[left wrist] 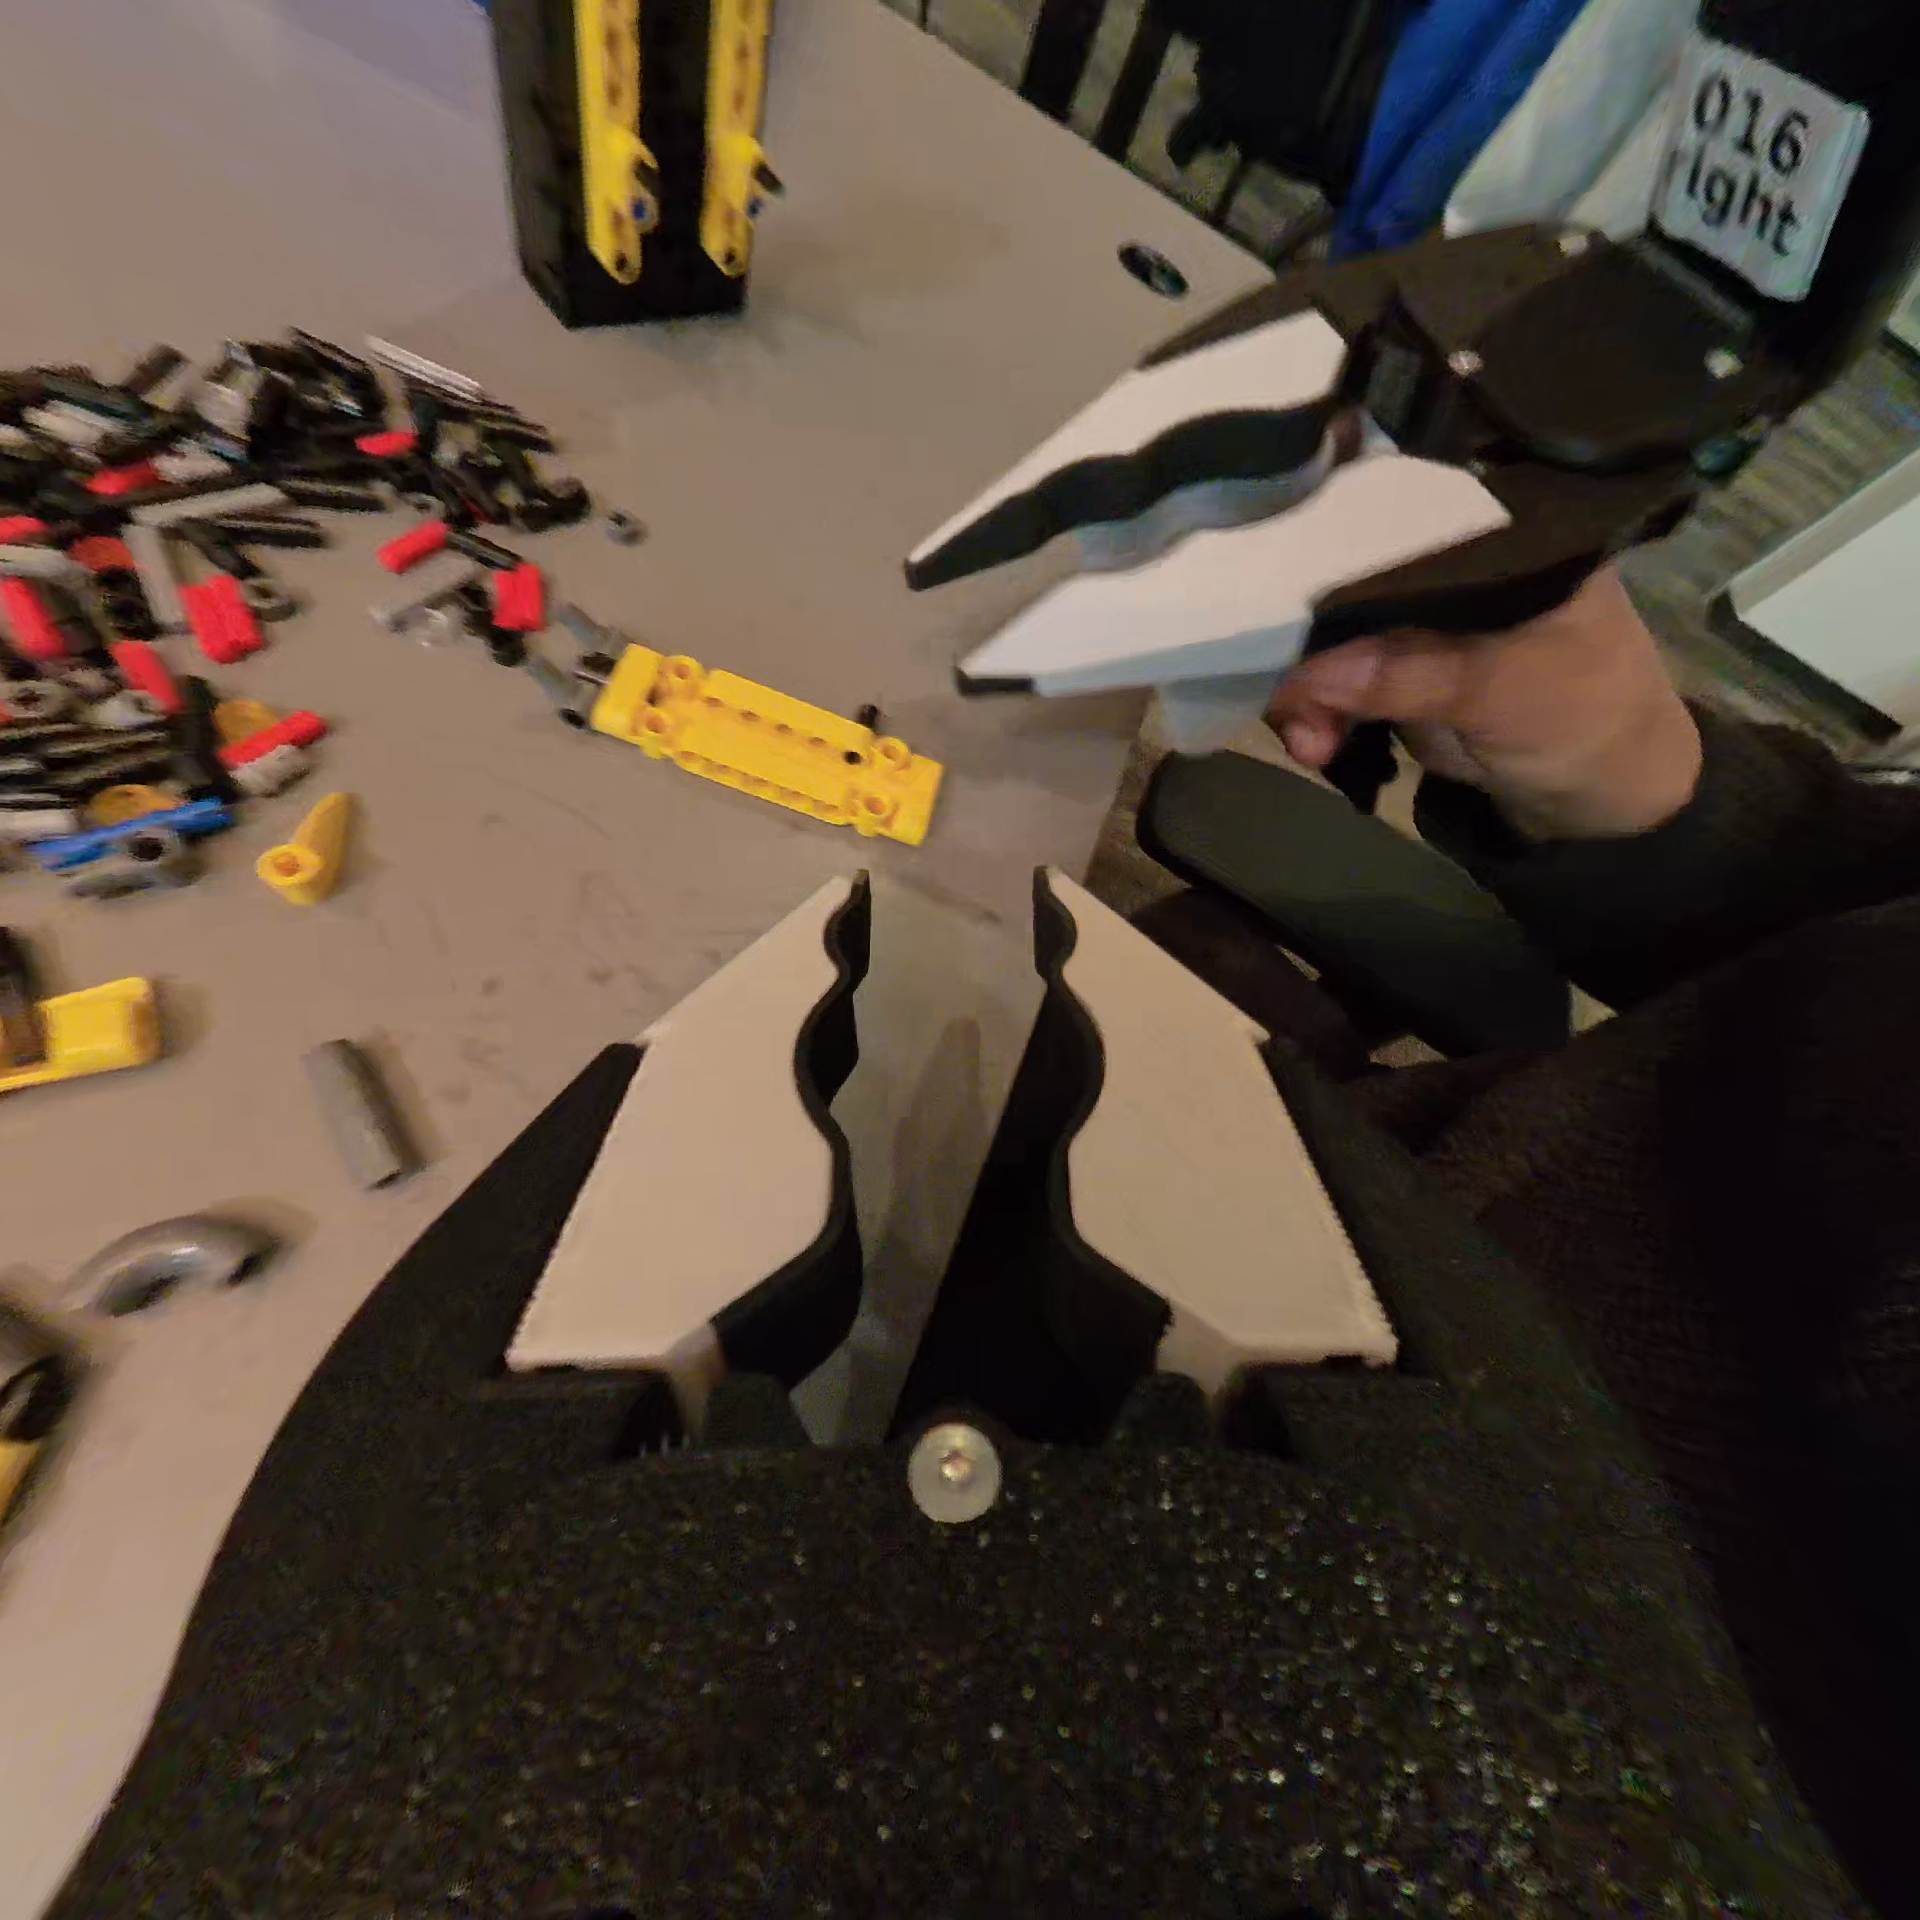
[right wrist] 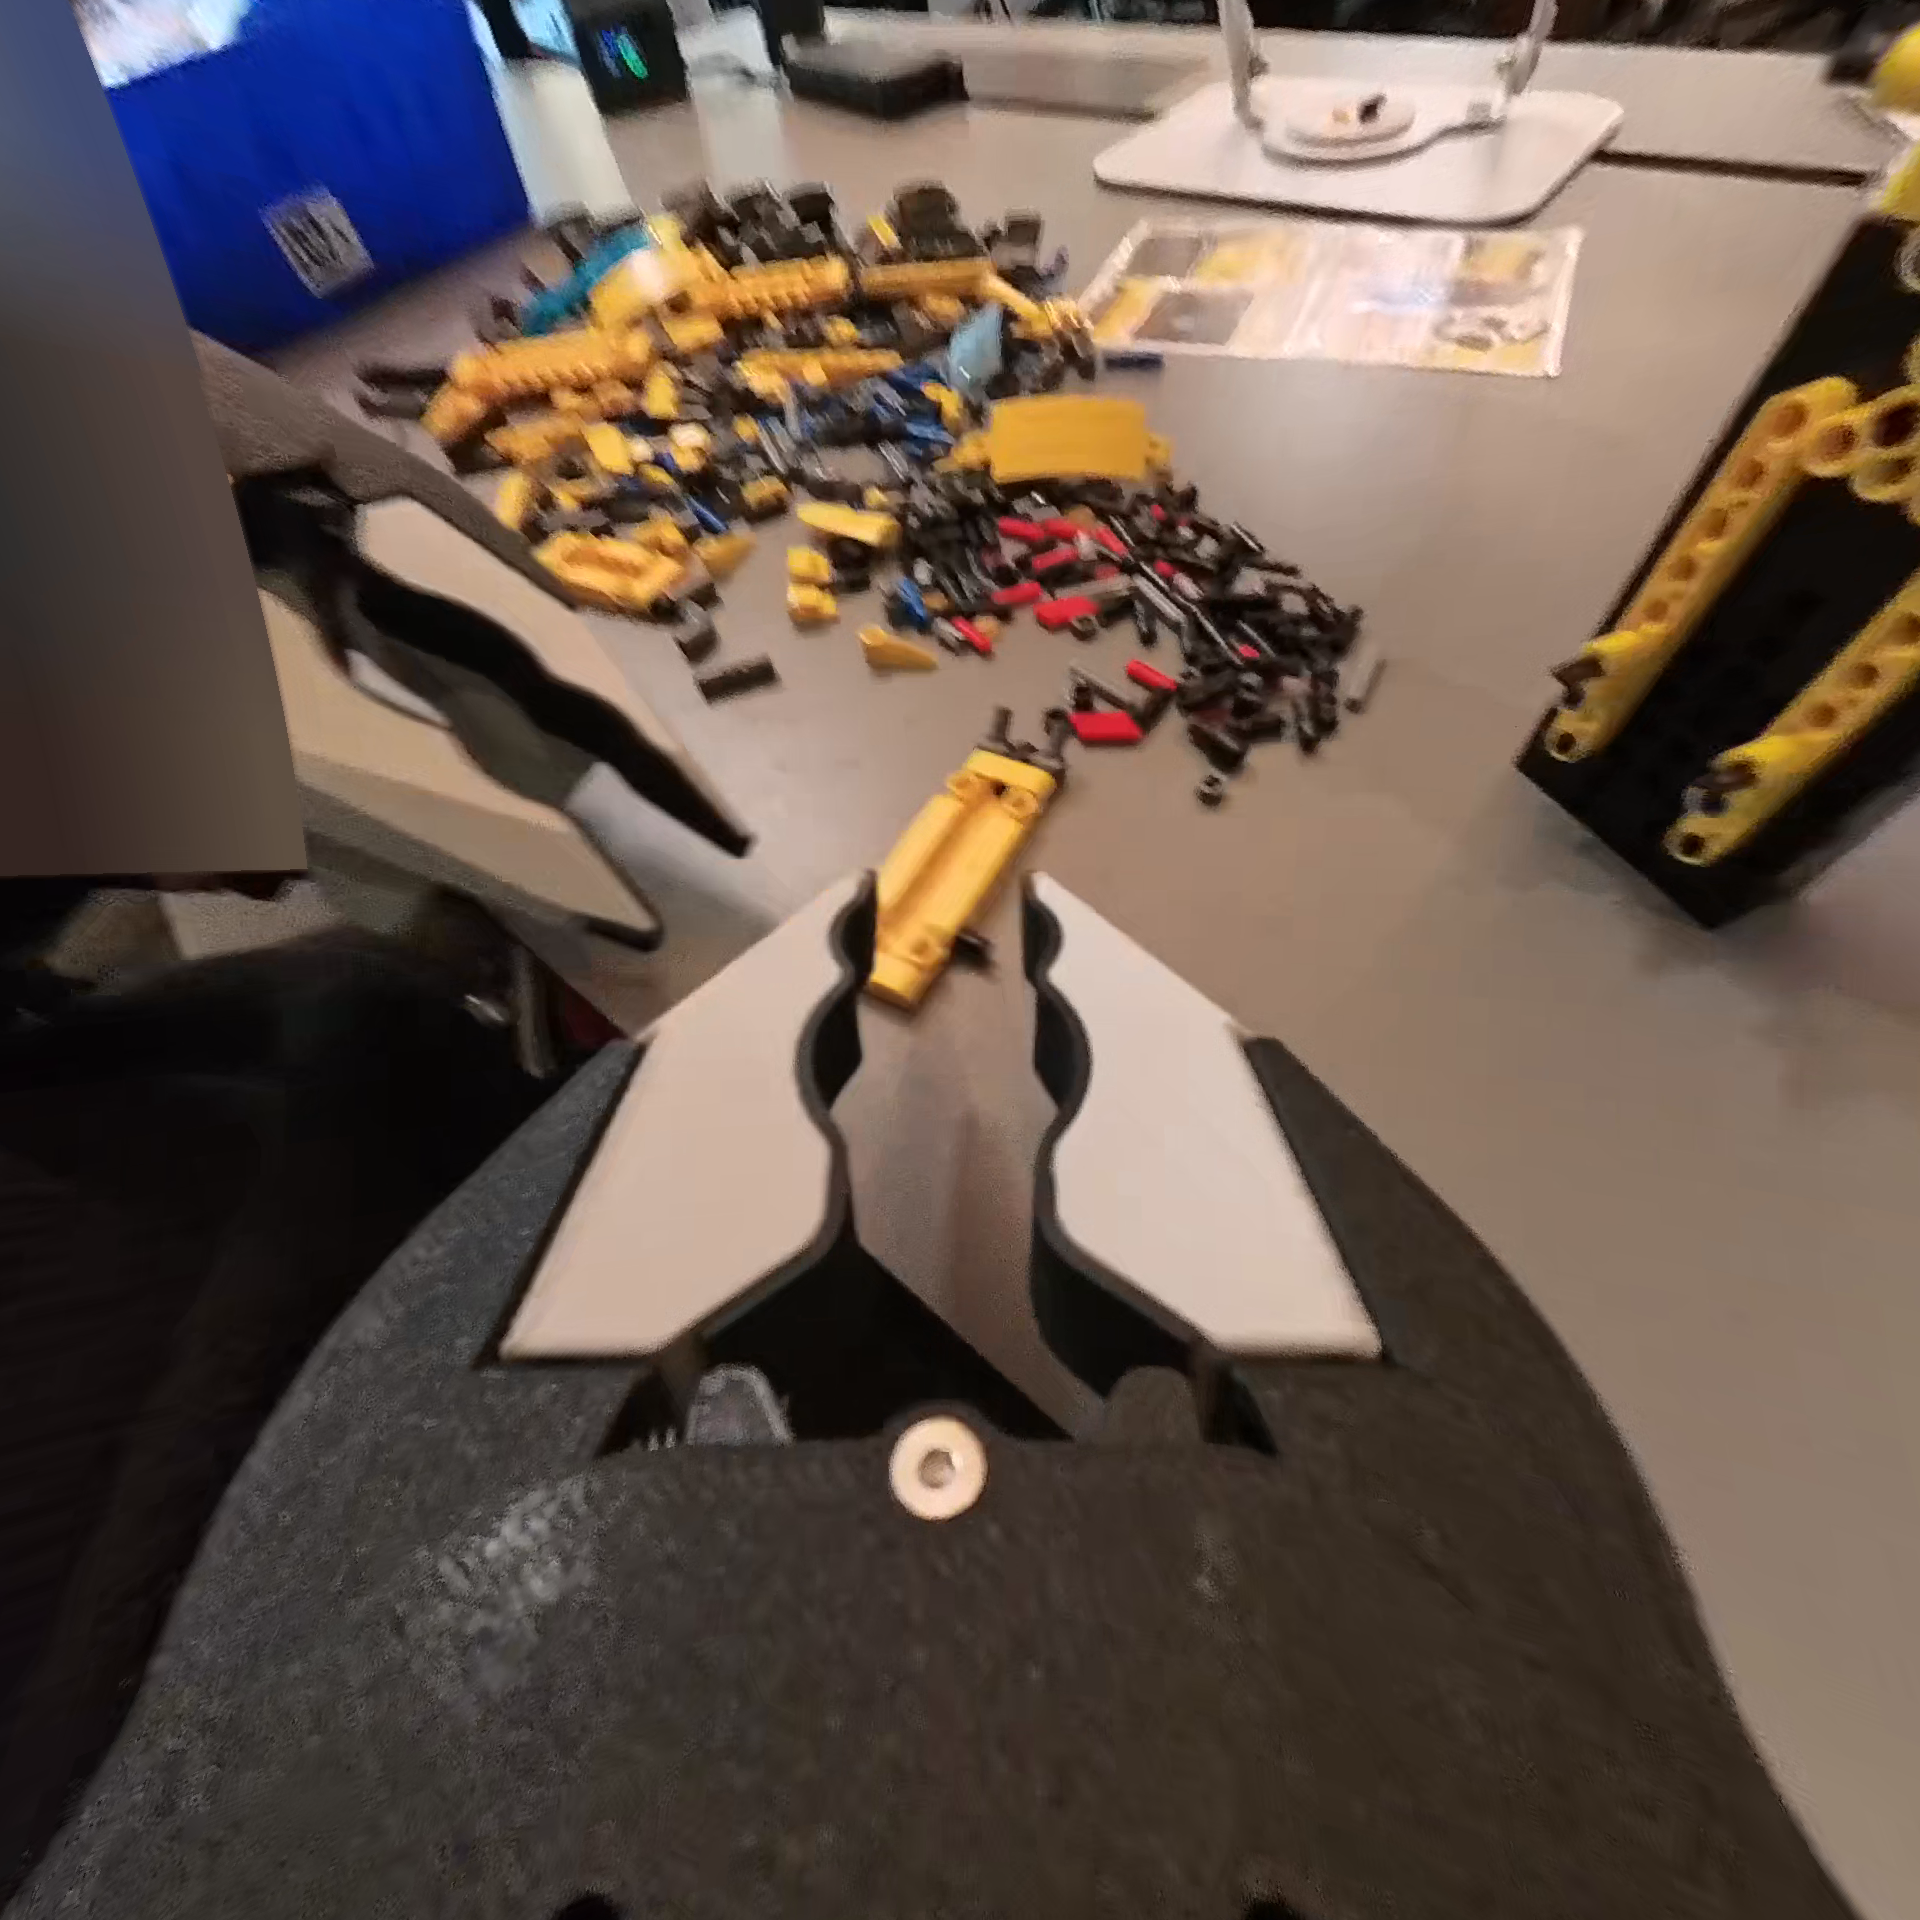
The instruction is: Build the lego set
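Panel (left wrist: 764, 743) of yellow plastic, long, flat and studded with holes, lay alone on the grey table (left wrist: 883, 364), just beside the near edge of the heap of loose parts (right wrist: 935, 468). It had a few small grey and black connectors at its far end. The right gripper (right wrist: 945, 899) pointed along it with fingers apart and nothing between them. In the right wrist view its tips framed the panel's near end, but the left wrist view showed it raised above the table and clear of the piece. The left gripper (left wrist: 951, 894) was likewise parted and empty, close to the table's edge, near the panel but not touching it. By count there were one yellow panel, two grippers and one hand (left wrist: 1507, 717) in view on the right gripper's handle. One black upright block (right wrist: 1745, 644) stood well apart with two yellow holed beams on its face. Nearer the left gripper lay one yellow cone-shaped piece (left wrist: 312, 847), one grey tube (left wrist: 364, 1112) and one grey curved piece (left wrist: 166, 1262). Beyond the heap were one printed leaflet (right wrist: 1340, 291) and one white stand base (right wrist: 1361, 145). The heap's black, red, yellow and blue parts were too many and too blurred to count.
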